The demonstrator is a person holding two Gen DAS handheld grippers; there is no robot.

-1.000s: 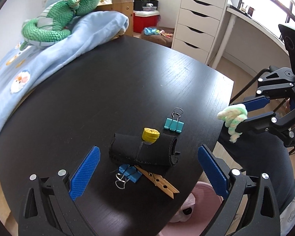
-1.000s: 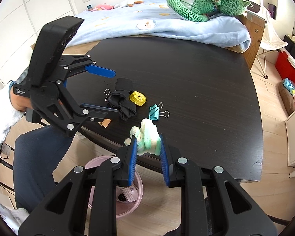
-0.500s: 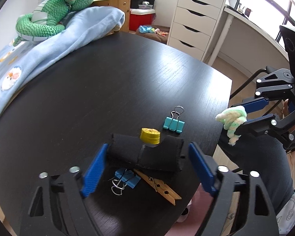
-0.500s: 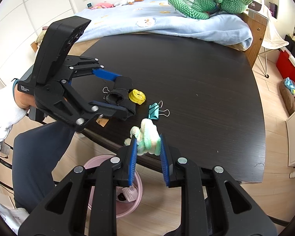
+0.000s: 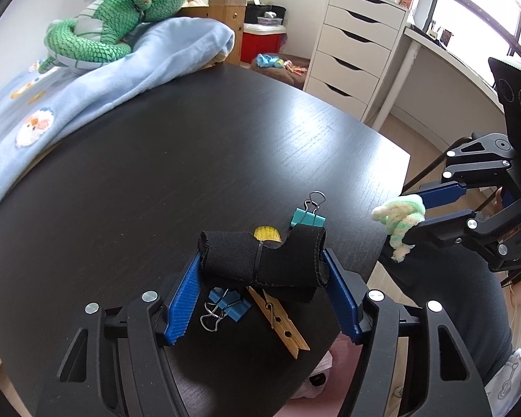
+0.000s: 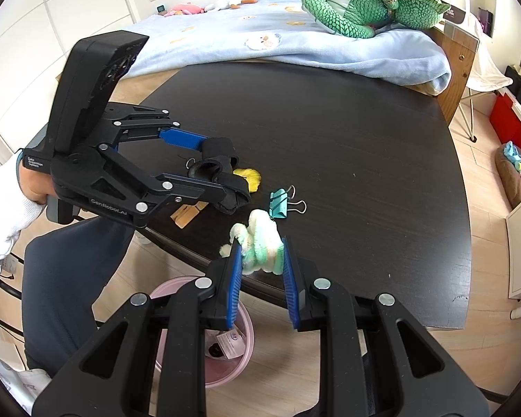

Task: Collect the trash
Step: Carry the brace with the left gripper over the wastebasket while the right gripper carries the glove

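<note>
A black rolled cloth (image 5: pixel 260 264) lies at the near edge of the dark table (image 5: pixel 156 173). My left gripper (image 5: pixel 262 260) is closing on it, its blue pads touching both ends of the roll. From the right wrist view the left gripper (image 6: pixel 222 170) clasps the roll (image 6: pixel 212 166) from the left. Over the table's edge, my right gripper (image 6: pixel 262 246) is shut on a green and white fluffy wad (image 6: pixel 260 243). The wad (image 5: pixel 401 215) and right gripper (image 5: pixel 416 213) show at the right of the left wrist view. A pink bin (image 6: pixel 232 347) stands on the floor below.
Around the roll lie a yellow piece (image 5: pixel 265 233), a teal binder clip (image 5: pixel 307 219), a blue binder clip (image 5: pixel 229 305) and a wooden clothespin (image 5: pixel 279 319). A blue blanket (image 5: pixel 104 87) with a green plush (image 5: pixel 114 31) borders the table's far side. White drawers (image 5: pixel 357 48) stand beyond.
My left gripper came forward around the black roll and its jaws narrowed from wide apart until the pads met the roll's ends. The right gripper stayed still with the wad.
</note>
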